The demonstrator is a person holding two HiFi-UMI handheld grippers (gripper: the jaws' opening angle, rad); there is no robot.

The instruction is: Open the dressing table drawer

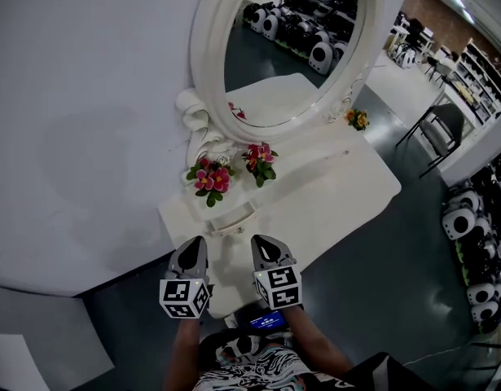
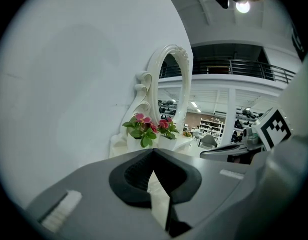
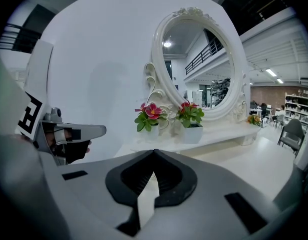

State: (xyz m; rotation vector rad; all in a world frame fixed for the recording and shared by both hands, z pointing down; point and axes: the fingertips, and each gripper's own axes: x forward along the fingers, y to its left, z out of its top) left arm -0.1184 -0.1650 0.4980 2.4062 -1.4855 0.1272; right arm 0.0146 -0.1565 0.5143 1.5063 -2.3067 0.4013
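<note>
The white dressing table [image 1: 331, 194] stands against a white wall, its short end turned toward me. On that end the drawer handle [image 1: 233, 221] shows as a curved white bar, with the drawer closed behind it. My left gripper [image 1: 197, 243] and right gripper [image 1: 259, 241] hover side by side just short of the handle, one on each side, touching nothing. Both are shut and empty: the left gripper [image 2: 152, 152] and the right gripper [image 3: 154, 152] each show their tips meeting. The drawer is hidden in both gripper views.
An oval mirror [image 1: 291, 47] in a carved white frame rises from the table top. Two pots of pink flowers [image 1: 209, 177] [image 1: 260, 160] stand near the handle end, and a small orange bunch [image 1: 358, 118] at the far end. A chair [image 1: 441, 129] stands beyond the table.
</note>
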